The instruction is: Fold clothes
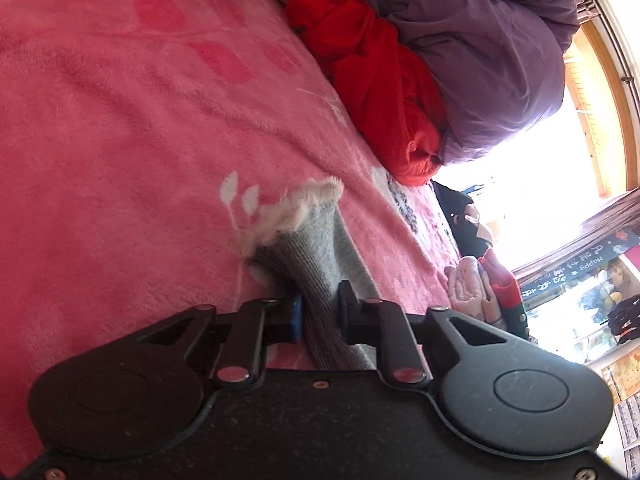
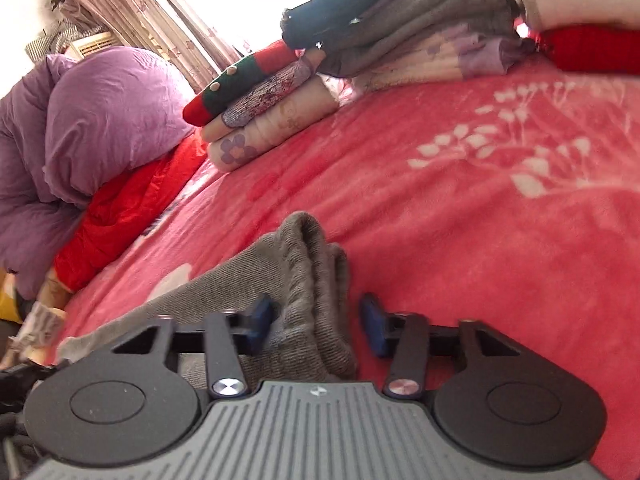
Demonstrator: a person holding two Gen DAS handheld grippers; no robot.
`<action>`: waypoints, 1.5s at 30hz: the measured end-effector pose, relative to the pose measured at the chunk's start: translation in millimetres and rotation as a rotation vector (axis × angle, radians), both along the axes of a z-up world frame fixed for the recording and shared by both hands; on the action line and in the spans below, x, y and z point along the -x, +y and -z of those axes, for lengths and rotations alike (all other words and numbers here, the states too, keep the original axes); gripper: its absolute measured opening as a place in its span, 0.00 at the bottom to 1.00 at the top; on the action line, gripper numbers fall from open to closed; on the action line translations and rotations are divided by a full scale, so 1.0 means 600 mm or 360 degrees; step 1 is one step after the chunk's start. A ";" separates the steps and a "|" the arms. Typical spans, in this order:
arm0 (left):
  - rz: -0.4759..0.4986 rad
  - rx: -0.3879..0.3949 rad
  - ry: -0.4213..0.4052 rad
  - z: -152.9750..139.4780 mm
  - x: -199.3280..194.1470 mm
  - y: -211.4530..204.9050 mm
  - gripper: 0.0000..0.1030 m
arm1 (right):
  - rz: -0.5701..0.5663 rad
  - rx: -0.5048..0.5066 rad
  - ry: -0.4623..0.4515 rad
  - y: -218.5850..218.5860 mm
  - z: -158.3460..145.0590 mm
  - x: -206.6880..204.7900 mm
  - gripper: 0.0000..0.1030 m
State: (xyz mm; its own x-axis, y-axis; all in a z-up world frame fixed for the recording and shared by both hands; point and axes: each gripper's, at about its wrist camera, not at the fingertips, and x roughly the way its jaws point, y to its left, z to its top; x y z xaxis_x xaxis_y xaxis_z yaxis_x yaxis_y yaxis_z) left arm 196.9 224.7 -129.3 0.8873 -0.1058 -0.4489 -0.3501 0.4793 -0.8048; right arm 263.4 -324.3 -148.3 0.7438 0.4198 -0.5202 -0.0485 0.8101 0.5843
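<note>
A grey knitted garment with a cream fleece lining (image 1: pixel 308 236) lies on the pink blanket (image 1: pixel 120 120). My left gripper (image 1: pixel 319 312) is shut on its grey cuff, the fleecy edge sticking out beyond the fingers. In the right wrist view the same grey garment (image 2: pixel 304 280) lies bunched on the blanket (image 2: pixel 480 220). My right gripper (image 2: pixel 316 324) is open, its blue pads either side of the bunched grey edge, not pressing it.
A purple duvet (image 1: pixel 480 48) and a red cloth (image 1: pixel 372 80) lie at the bed's far side. Folded clothes stand in stacks (image 2: pixel 400 36) and a smaller pile (image 2: pixel 260 108) sits beside them. A window and curtains are behind.
</note>
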 end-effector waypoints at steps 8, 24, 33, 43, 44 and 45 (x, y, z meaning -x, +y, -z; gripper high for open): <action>-0.0082 0.0146 0.0088 0.011 0.011 0.050 0.17 | -0.0065 -0.0494 0.0236 -0.017 0.008 0.068 0.26; 0.0131 -0.0307 -0.0360 -0.095 0.047 -0.022 0.12 | 0.0015 -0.0428 0.0194 -0.013 0.028 0.053 0.31; 0.0446 -0.0903 -0.0606 -0.227 0.082 -0.223 0.12 | -0.0011 -0.0525 0.0203 -0.021 0.034 0.052 0.31; 0.0866 -0.1577 -0.0573 -0.195 0.069 -0.483 0.12 | -0.0059 -0.0673 0.0231 -0.038 0.039 0.050 0.33; 0.0912 -0.1678 -0.0560 -0.182 0.071 -0.505 0.12 | -0.0069 -0.0682 0.0233 -0.040 0.040 0.050 0.33; 0.0952 -0.1764 -0.0548 -0.169 0.071 -0.524 0.12 | -0.0078 -0.0696 0.0234 -0.042 0.040 0.050 0.33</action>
